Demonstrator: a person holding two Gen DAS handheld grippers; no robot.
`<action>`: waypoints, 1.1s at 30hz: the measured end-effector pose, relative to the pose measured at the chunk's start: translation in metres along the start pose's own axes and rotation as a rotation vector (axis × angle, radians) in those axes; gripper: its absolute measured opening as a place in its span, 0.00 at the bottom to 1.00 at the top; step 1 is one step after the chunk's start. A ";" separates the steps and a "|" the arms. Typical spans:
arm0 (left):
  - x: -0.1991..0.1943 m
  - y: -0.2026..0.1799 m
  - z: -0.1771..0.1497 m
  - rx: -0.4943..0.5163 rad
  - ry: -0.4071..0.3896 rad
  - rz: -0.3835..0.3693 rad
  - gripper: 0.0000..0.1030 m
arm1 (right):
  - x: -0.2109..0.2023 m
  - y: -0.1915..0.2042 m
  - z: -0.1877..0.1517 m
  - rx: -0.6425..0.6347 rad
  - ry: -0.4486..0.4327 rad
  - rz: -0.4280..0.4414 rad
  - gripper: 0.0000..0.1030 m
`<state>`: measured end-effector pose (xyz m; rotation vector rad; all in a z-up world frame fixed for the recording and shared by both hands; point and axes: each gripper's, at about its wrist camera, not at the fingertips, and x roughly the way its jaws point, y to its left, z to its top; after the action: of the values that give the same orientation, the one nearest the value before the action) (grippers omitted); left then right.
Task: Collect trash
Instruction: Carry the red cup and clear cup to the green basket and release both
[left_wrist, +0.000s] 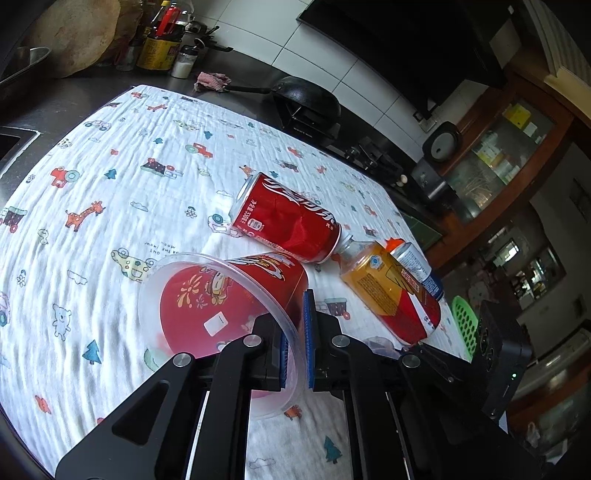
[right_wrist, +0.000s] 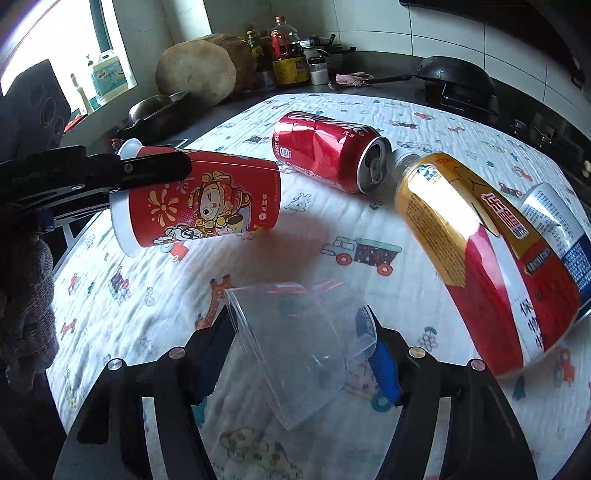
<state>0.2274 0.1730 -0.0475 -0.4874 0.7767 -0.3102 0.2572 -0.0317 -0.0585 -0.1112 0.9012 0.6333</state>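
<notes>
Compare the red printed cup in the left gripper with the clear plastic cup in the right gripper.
The red printed cup is opaque; the clear plastic cup is see-through and plain. The red one is pinched by its rim, held sideways; the clear one sits between the right gripper's fingers. Both are empty.

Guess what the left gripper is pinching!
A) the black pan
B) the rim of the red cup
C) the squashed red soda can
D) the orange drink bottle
B: the left gripper is closed on the rim of the red cup, one finger inside and one outside.

tea bottle (right_wrist: 491, 266) base cut off, blue can (right_wrist: 561, 236) mostly hidden behind it
</notes>
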 end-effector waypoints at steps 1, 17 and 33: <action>-0.002 -0.003 -0.002 0.002 -0.001 -0.005 0.05 | -0.007 -0.001 -0.004 -0.001 -0.006 0.003 0.63; -0.009 -0.149 -0.023 0.163 0.014 -0.200 0.05 | -0.170 -0.149 -0.094 0.232 -0.153 -0.228 0.63; 0.094 -0.332 -0.047 0.339 0.166 -0.386 0.05 | -0.252 -0.378 -0.214 0.603 -0.136 -0.576 0.64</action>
<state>0.2271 -0.1639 0.0426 -0.2895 0.7686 -0.8349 0.2044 -0.5311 -0.0645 0.2088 0.8419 -0.1756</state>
